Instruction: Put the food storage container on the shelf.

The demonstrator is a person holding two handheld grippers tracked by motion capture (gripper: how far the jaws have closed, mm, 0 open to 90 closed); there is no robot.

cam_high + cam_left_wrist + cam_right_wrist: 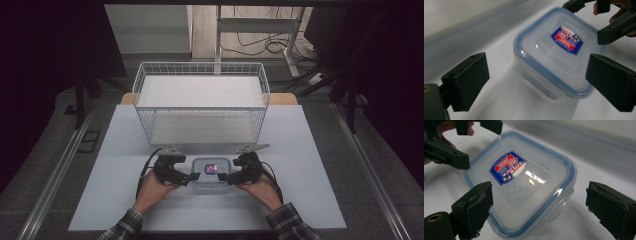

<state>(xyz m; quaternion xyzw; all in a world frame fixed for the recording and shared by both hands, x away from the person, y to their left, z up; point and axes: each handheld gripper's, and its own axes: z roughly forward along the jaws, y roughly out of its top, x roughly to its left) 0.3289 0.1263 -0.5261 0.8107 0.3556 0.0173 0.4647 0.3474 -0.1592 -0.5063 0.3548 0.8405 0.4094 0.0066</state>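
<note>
Surveying, largest first:
Table (310, 165): pale sheet, wire basket (200, 100) at far middle.
Container: clear plastic food box with blue-rimmed snap lid (212, 172), near middle, between both grippers, just nearer than the basket.
Left gripper (192, 176): jaws wide apart, straddling the box's left end, holding nothing.
Right gripper (223, 176): jaws equally wide, at its right end, nothing gripped.
Handling: looks light, stiff, smooth and slippery; best taken under the lid rim at opposite sides.
</note>
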